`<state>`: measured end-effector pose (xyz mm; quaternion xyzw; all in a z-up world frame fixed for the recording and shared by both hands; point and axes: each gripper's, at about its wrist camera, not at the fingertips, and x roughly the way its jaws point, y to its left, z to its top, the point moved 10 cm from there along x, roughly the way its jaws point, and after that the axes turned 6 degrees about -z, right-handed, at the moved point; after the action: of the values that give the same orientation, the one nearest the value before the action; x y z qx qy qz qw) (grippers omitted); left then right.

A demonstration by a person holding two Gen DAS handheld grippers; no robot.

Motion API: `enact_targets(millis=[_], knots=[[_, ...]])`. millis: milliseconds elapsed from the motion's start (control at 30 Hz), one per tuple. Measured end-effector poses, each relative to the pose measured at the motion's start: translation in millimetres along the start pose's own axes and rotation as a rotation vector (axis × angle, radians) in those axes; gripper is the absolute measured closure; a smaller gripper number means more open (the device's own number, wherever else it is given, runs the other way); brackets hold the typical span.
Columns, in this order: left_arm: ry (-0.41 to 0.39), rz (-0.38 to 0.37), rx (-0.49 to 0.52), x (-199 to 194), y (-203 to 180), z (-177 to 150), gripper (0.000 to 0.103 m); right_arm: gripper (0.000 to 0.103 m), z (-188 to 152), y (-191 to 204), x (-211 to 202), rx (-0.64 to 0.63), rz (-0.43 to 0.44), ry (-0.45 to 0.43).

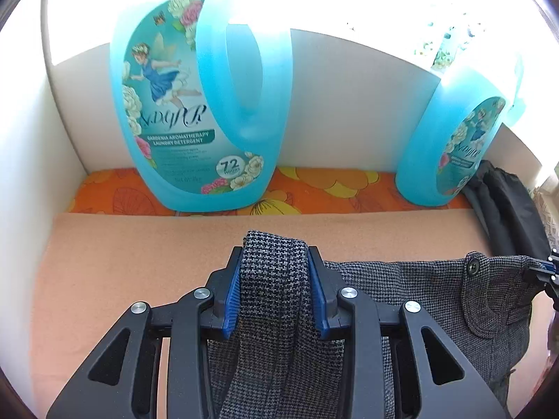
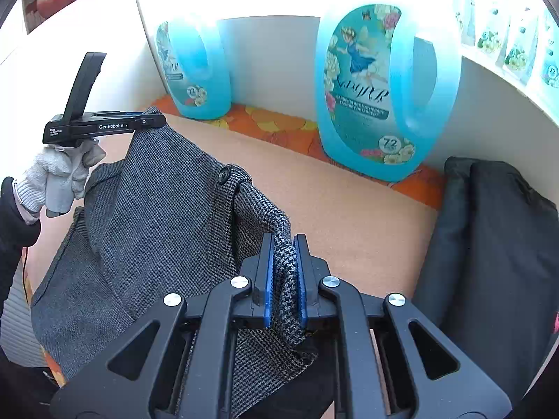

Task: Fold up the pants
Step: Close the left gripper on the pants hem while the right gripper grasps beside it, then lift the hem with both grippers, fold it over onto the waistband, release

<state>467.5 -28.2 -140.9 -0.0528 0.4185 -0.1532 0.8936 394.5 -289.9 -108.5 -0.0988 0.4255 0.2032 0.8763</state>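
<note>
Now both grippers pinch waistband of pants (image 2: 146, 209), garment hanging between them above mat (image 1: 139, 251). Left gripper (image 1: 275, 281) clamped on thick fold of tweed; right gripper (image 2: 283, 272) clamped on other waistband corner, beside button (image 2: 223, 174). Judgement: keep both grips firm, hold band taut and level, lower legs onto mat centre, short of bottles (image 1: 195, 104) at back edge and dark bundle (image 2: 489, 244) at right edge.
</note>
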Motion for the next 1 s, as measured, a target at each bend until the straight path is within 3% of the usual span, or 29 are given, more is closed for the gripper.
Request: enact_targets(millis=[233, 467, 733, 1000], knots=[[-0.098, -0.036, 0.025, -62.8, -13.8, 2.3, 0.070, 0.092, 0.6, 20.7, -58.0, -0.018, 0.002, -0.080], [-0.170, -0.075, 0.038, -125.7, -15.5, -28.6, 0.070, 0.092, -29.9, 53.2, -101.7, -0.086, -0.023, -0.128], [-0.210, -0.089, 0.051, -185.7, -10.1, -100.6, 0.070, 0.092, -96.0, 101.7, -135.3, -0.192, -0.053, -0.151], [-0.140, -0.147, -0.035, -197.1, -5.3, -200.6, 0.071, 0.092, -182.4, 135.0, -129.3, -0.262, -0.097, -0.115]])
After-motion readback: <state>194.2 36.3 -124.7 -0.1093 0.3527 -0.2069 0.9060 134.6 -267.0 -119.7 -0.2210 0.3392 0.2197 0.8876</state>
